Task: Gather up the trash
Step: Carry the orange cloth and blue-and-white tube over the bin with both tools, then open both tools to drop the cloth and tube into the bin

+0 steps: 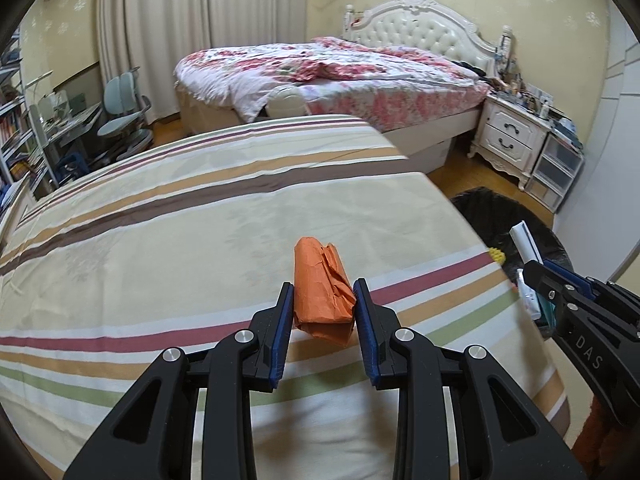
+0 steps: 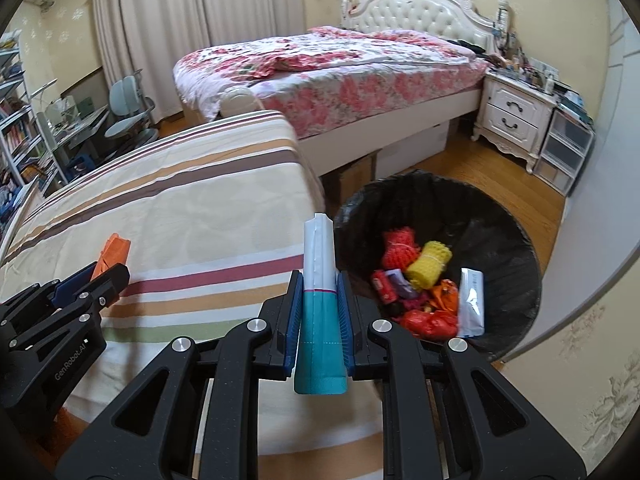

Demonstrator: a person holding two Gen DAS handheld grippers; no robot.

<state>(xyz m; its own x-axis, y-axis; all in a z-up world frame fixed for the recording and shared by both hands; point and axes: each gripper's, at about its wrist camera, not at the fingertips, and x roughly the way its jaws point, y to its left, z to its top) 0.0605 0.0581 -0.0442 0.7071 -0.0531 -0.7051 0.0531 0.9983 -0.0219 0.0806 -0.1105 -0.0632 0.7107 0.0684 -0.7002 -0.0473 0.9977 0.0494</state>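
My left gripper (image 1: pixel 323 289) is shut on a crumpled orange paper packet (image 1: pixel 322 292) just above the striped bed cover (image 1: pixel 180 240). It also shows in the right wrist view (image 2: pixel 114 252). My right gripper (image 2: pixel 319 280) is shut on a white and teal packet (image 2: pixel 319 300) and holds it upright at the bed's right edge, just left of the black-lined trash bin (image 2: pixel 516 240). The bin holds red, yellow and orange trash and a white sachet (image 2: pixel 471 300). The right gripper (image 1: pixel 538 276) shows at the right of the left wrist view, over the bin (image 1: pixel 488 208).
A floral bed (image 2: pixel 340 76) with a white headboard stands behind. A white nightstand (image 2: pixel 516 116) and plastic drawers (image 2: pixel 568 152) are at the right wall. A desk, chair (image 1: pixel 120 116) and bookshelves are at the far left. Wooden floor lies around the bin.
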